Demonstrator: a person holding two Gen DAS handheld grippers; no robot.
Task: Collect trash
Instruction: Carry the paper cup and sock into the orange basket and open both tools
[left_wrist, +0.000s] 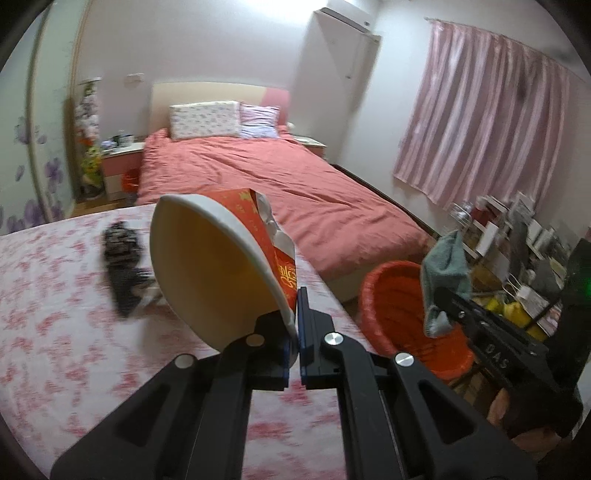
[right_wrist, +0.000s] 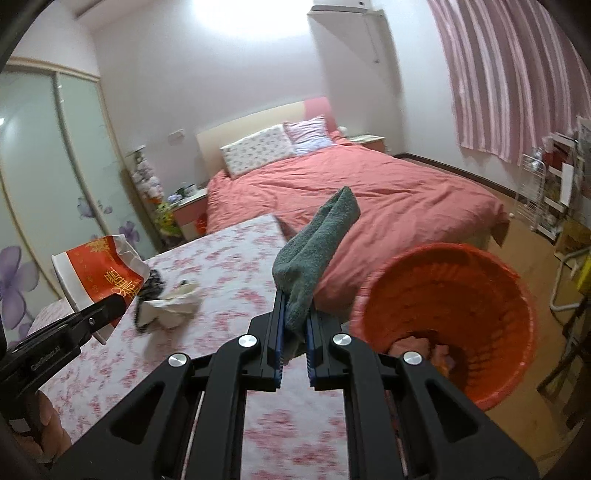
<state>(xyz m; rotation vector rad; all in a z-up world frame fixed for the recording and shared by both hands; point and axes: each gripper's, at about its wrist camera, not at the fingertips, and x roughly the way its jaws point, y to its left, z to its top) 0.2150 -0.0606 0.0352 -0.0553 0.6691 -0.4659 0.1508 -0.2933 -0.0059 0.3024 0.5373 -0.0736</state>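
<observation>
Black claw arms fill the bottom of both views. Beyond them, going by size: the bed (left_wrist: 280, 184), then the counter (left_wrist: 55, 314) under its floral cloth, then the red bin (right_wrist: 480, 302) standing on the floor just beside the counter's edge.

I have the left claw (left_wrist: 293, 332) pinched shut on the rim of a paper cup (left_wrist: 214, 266), wall caught between the pads. The cup lies tilted, mouth toward the camera and a little left, its long axis running away up to the right; the far end looks crushed. It hangs over the counter, not yet over the bin.

My right claw (right_wrist: 295, 332) is clamped on a green cloth (right_wrist: 317, 243), which stands up and leans right from the jaws, long axis slanting toward the bed, near the bin's rim.

Smallest, a dark scrap (left_wrist: 123, 266) and crumpled tissue (right_wrist: 173, 306) lie on the counter, uncollected.

Risks, as I judge them: the thin rim grip could let the cup swing or slip; a release short of the bin drops it on the floor; both claws converging could collide.
</observation>
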